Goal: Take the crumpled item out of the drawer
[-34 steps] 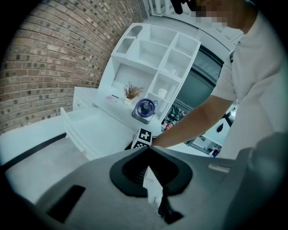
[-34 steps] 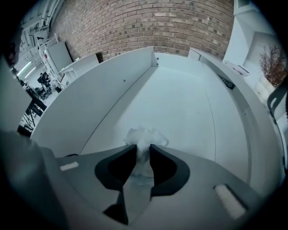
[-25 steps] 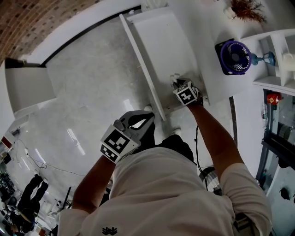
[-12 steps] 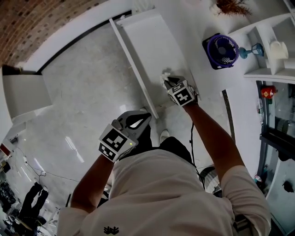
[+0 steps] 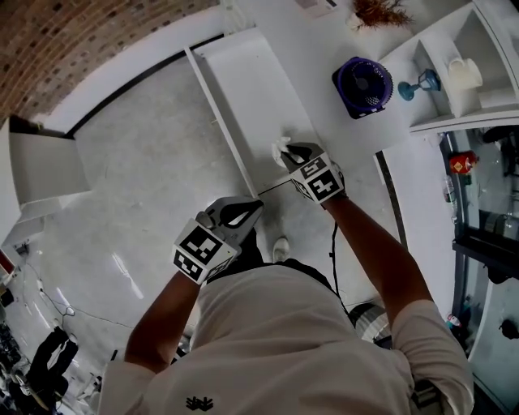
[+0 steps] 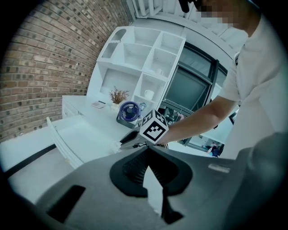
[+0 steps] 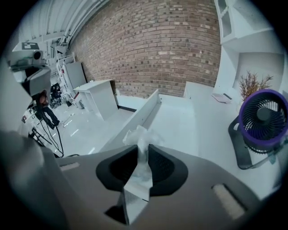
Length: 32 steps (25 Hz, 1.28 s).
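Note:
The crumpled white item (image 7: pixel 140 135) is pinched between the pads of my right gripper (image 7: pixel 141 150), and its wad sticks out past the fingertips. In the head view that gripper (image 5: pixel 293 154) holds the item (image 5: pixel 280 148) over the near end of the open white drawer (image 5: pixel 251 89). The drawer's inside looks bare. My left gripper (image 5: pixel 243 212) hangs shut and empty over the floor, in front of the drawer's front panel. The left gripper view shows its fingertips together (image 6: pixel 147 152), with the right gripper (image 6: pixel 131 137) and the item (image 6: pixel 117 146) beyond them.
A purple fan (image 5: pixel 362 83) stands on the white counter (image 5: pixel 324 32) to the drawer's right, with a dried plant (image 5: pixel 377 11) behind it. White shelves (image 5: pixel 454 73) hold a mug and a blue glass. A white cabinet (image 5: pixel 40 166) stands far left on the pale floor.
The head view has swung, so everything sits further left in it. My right gripper keeps its hold on the crumpled item at the drawer's near end. The left gripper has barely moved.

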Available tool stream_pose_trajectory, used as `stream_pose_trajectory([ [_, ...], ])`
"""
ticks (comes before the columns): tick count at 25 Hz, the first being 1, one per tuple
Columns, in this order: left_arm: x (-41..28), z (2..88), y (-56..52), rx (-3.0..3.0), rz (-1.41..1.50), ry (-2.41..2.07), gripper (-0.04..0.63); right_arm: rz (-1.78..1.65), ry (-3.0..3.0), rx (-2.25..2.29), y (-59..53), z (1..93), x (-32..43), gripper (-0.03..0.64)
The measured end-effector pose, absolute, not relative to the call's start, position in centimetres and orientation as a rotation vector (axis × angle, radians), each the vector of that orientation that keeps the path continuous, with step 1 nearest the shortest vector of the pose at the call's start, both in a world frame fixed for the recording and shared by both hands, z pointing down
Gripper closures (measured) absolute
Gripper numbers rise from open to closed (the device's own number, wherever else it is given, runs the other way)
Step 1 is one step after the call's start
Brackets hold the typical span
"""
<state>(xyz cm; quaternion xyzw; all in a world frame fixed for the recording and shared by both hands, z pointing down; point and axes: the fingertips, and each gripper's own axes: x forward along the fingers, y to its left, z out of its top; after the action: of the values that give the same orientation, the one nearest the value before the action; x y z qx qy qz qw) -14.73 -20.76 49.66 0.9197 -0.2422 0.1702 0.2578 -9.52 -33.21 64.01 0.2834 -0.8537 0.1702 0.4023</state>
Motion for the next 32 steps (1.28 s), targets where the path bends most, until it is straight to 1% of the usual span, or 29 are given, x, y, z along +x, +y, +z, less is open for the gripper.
stream_pose_trajectory([
  [15, -9.6, 46.8, -13.3, 2.528, 0.469, -0.778, 0.591, 0.397, -2.320, 0.699, -23.8, 56.4, -4.3, 0.534],
  [32, -3.7, 45.6, -4.1, 2.522, 0.481, -0.846, 0.591, 0.397, -2.457, 0.690, -12.1, 49.6, 3.9, 0.535],
])
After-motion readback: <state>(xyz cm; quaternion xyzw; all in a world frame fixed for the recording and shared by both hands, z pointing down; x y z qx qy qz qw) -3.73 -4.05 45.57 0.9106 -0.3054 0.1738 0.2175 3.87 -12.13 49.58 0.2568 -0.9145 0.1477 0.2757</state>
